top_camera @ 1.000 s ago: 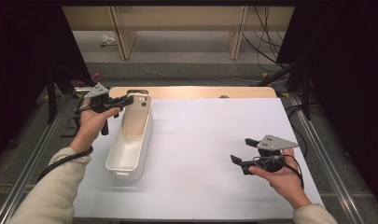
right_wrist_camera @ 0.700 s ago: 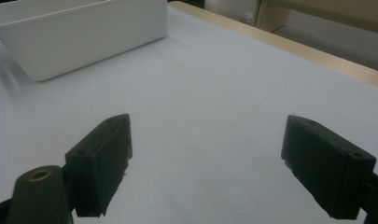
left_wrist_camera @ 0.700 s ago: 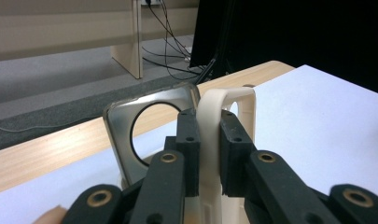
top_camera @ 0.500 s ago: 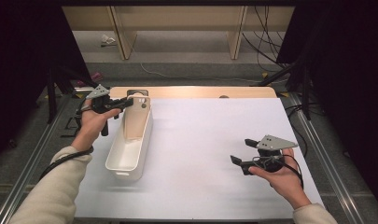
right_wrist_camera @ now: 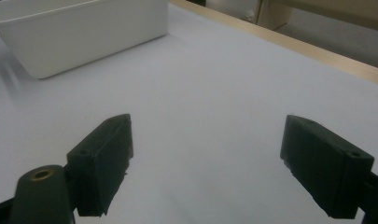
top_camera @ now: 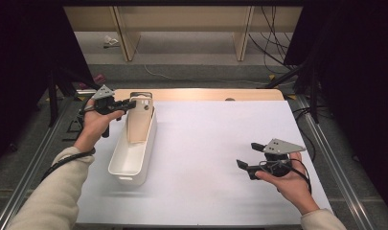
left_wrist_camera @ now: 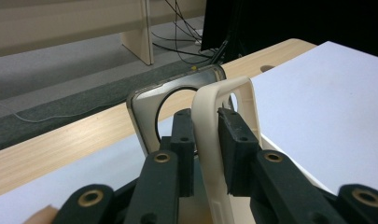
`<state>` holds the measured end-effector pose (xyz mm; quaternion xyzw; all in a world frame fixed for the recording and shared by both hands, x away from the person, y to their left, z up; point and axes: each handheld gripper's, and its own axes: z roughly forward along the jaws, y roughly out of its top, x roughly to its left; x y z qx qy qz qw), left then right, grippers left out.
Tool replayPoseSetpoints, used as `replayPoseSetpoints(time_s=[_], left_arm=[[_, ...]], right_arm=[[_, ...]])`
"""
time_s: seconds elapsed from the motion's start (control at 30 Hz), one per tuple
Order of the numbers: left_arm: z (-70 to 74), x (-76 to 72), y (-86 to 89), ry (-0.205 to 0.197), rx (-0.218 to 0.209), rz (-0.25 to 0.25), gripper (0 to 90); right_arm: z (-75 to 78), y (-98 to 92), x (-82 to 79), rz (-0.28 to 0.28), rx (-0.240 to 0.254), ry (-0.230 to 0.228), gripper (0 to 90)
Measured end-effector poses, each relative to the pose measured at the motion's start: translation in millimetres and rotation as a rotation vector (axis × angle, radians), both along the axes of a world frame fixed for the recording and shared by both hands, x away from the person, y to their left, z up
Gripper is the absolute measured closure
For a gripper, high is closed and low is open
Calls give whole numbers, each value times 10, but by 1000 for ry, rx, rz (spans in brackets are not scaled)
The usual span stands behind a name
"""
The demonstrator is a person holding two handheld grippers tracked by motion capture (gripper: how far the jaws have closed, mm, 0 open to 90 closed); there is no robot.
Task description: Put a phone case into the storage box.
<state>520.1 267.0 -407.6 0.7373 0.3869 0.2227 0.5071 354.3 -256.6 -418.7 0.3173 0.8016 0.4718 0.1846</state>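
High view above table (top_camera: 211, 143) looking forward-down, gripper views close, low, both sharing white bin (right_wrist_camera: 84, 32).

L gripper (top_camera: 129, 103) jaws nearly closed, just easing; R gripper (top_camera: 246, 156) agape.

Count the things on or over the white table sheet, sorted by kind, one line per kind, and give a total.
White plastic bin: 1
Cream phone case, clamped in the left gripper: 1
Clear phone case behind it: 1
Grippers, counting the right gripper, jaws apart over bare sheet: 2
Total: 5
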Motion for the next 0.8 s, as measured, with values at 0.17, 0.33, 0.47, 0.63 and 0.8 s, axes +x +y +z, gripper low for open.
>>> replayPoseSetpoints(time_s=[0.17,0.33,0.47,0.63,0.8], left_arm=[[4,18,-16,-1,45,19,748],[0,29,-16,3,55,29,739],[1,28,-21,2,70,34,733],[13,32,-30,0,92,33,725],[16,36,-42,-2,117,41,708]], right_arm=[[-6,3,1,0,-1,3,181],[-5,3,0,1,-1,2,184],[-5,3,0,3,0,2,184],[-5,6,1,3,0,1,185],[-5,5,0,4,1,1,185]])
